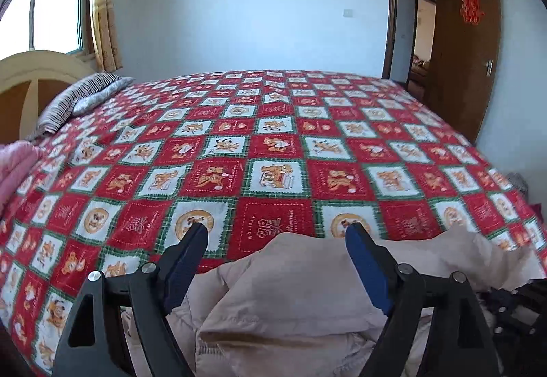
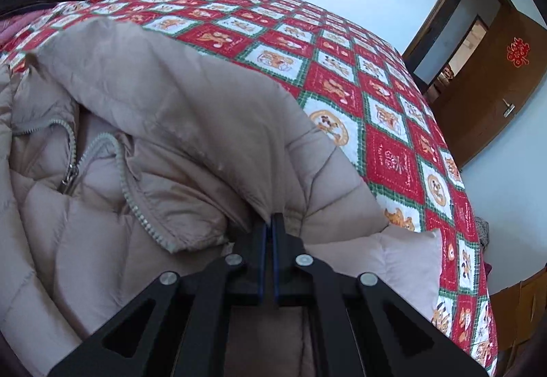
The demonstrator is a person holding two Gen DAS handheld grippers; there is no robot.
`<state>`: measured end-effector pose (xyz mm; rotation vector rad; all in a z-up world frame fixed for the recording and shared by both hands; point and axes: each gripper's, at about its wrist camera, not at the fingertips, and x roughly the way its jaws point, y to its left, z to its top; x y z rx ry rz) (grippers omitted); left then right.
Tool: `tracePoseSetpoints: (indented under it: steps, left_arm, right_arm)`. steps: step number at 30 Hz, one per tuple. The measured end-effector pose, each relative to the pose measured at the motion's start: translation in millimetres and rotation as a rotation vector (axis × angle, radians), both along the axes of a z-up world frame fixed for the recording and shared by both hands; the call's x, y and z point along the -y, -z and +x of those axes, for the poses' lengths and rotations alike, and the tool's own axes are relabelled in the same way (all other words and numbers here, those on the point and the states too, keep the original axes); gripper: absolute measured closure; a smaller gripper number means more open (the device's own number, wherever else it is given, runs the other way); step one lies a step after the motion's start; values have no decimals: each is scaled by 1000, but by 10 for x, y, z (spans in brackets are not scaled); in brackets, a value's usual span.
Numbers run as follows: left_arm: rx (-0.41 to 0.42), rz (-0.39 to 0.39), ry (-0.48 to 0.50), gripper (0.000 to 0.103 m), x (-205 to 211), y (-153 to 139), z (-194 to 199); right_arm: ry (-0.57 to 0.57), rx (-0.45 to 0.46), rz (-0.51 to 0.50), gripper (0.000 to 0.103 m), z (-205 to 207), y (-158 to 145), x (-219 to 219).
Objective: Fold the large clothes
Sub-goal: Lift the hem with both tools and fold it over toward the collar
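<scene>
- I see the bed (image 1: 273, 137) filling both views, spread with a red, white and green checked quilt (image 2: 393, 124); I place everything else relative to this bed.
- My task garment, a beige puffer jacket (image 2: 171, 124), lies bunched on the near edge of the bed, spreading toward its right side in the right wrist view. Its front is open, with the grey zipper (image 2: 133, 192) curving down the padded lining.
- Beyond the bed's far right corner a brown wooden door (image 1: 468, 52) stands open, a red paper ornament (image 1: 471, 9) stuck on it.
- At the head of the bed, on the left, a striped pillow (image 1: 78, 96) rests by the curved headboard (image 1: 30, 69), under a window (image 1: 54, 1) with a yellow curtain (image 1: 104, 1).
- A pink padded item (image 1: 17, 168) lies at the bed's left edge, only partly in view.
- My left gripper (image 1: 277, 231) hovers over the jacket at the near edge; its fingers (image 1: 186, 260) are spread wide with nothing between them.
- My right gripper (image 2: 271, 223) has its fingers (image 2: 283, 240) clenched on a fold of the jacket's outer fabric, which puckers at the tips.
</scene>
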<state>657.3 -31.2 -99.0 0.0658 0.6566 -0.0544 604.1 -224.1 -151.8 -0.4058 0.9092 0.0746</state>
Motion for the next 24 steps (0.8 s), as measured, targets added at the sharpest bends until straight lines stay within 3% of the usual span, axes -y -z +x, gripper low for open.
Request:
tracePoseSetpoints:
  steps: [2, 4, 9, 12, 14, 15, 17, 18, 20, 22, 24]
  left_arm:
    - [-126, 169, -76, 20, 72, 285, 168]
    - [-202, 188, -82, 20, 20, 478, 146]
    - [-179, 249, -81, 19, 23, 586, -45]
    - [-177, 247, -87, 19, 13, 605, -36]
    - [-173, 256, -91, 19, 29, 598, -39]
    - [-165, 253, -95, 19, 35, 556, -45]
    - [-133, 191, -108, 19, 12, 390, -110]
    - [-102, 138, -113, 19, -21, 264, -156]
    - [-43, 61, -106, 19, -39, 57, -214]
    - [-25, -5, -60, 19, -2, -37, -202]
    - [-74, -26, -23, 19, 53, 52, -69]
  right_arm:
    - [1, -5, 5, 100, -16, 14, 15]
    - [6, -10, 18, 100, -37, 9, 63]
    - [32, 22, 126, 100, -151, -229, 183]
    - [36, 120, 206, 99, -268, -600, 129]
    - [37, 176, 237, 92, -234, -828, 28]
    - [36, 180, 244, 87, -148, -889, -34]
    - [31, 154, 286, 62, 101, -914, -134]
    - [33, 138, 320, 59, 218, -899, -159]
    - [34, 85, 386, 59, 479, -815, -195]
    - [47, 64, 382, 59, 630, -725, -214]
    - [71, 9, 380, 73, 732, -553, -218]
